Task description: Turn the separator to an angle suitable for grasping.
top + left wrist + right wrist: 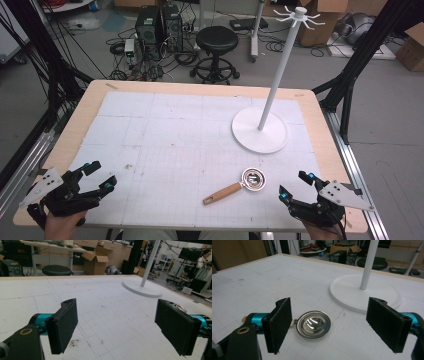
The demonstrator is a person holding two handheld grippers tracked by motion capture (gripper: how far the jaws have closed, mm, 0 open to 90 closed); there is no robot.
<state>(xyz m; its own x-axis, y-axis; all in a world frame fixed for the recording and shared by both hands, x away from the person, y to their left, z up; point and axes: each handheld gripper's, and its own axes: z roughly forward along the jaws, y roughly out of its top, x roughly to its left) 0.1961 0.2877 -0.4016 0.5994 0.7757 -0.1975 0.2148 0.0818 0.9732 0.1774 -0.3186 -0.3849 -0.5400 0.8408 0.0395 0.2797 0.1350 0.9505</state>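
left gripper [103, 176] fingers spread wide, right gripper [294, 185] likewise, both low

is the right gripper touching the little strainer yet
Apart. In the high view, bare table mat lies between the right gripper and the strainer; its fingers stand open, short of the bowl.

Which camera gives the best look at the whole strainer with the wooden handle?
The high view: the strainer lies there whole, metal bowl and wooden handle. The right gripper view shows its bowl close up, handle hidden behind a jaw. The left gripper view catches a sliver of rim.
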